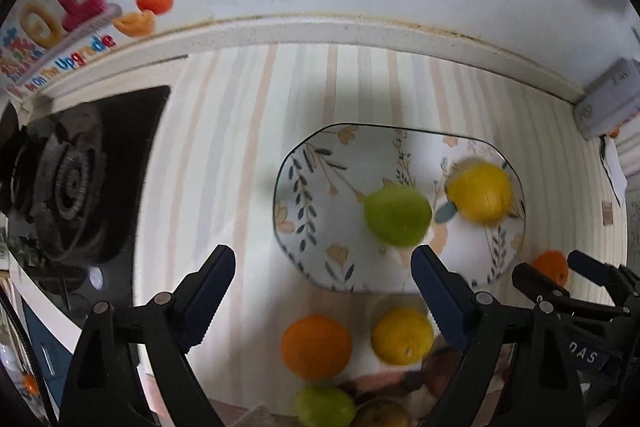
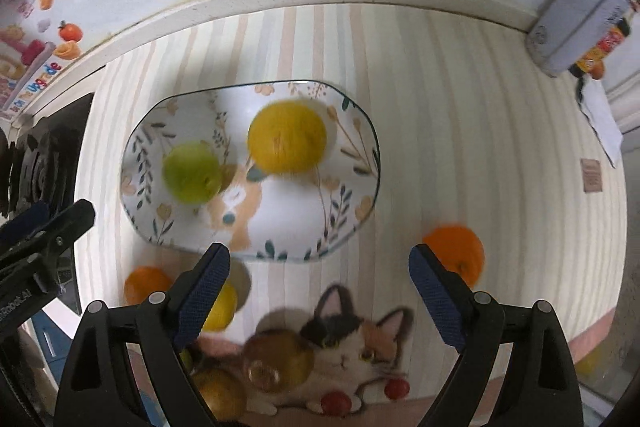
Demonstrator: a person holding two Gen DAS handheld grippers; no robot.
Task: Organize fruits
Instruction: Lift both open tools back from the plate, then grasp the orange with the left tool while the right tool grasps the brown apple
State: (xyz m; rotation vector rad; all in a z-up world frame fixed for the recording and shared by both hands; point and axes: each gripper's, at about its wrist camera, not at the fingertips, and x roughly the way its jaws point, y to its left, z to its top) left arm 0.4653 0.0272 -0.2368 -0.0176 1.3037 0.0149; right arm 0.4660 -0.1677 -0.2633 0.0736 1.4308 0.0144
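Landmark is the floral plate [image 2: 352,211], sitting on the striped mat [image 2: 460,131].

Risks first. The green fruit [image 2: 191,173] and yellow fruit [image 2: 287,137] on the plate both look motion-smeared, so they may be rolling; round fruit on a shallow plate could roll over the rim if another piece is dropped in or the plate gets nudged. Both grippers work the same near edge of the plate, so collision between them is a likely failure. Loose fruit on the mat is round too and could skid away from a sloppy pinch.

Left to right, relative to the plate:
- Stove burner [image 1: 68,183] well left of the plate, off the mat.
- Left gripper [image 1: 324,291]: jaws spread wide, nothing between them, hovering at the plate's near-left edge. Just on the near side of the plate, between its fingers, lie an orange [image 1: 316,345] and a yellow fruit [image 1: 402,335]; nearer the camera, a second green fruit [image 1: 325,405].
- Right gripper [image 2: 320,287]: also wide apart and empty, at the plate's near edge, centred. A brownish fruit [image 2: 280,359] lies near the plate's front side, over the cat print [image 2: 360,339].
- Another orange [image 2: 454,253] just beside the plate's near-right rim, touching nothing, close to the right gripper's right finger.
- Grey box [image 2: 576,15] well beyond the plate's far right.
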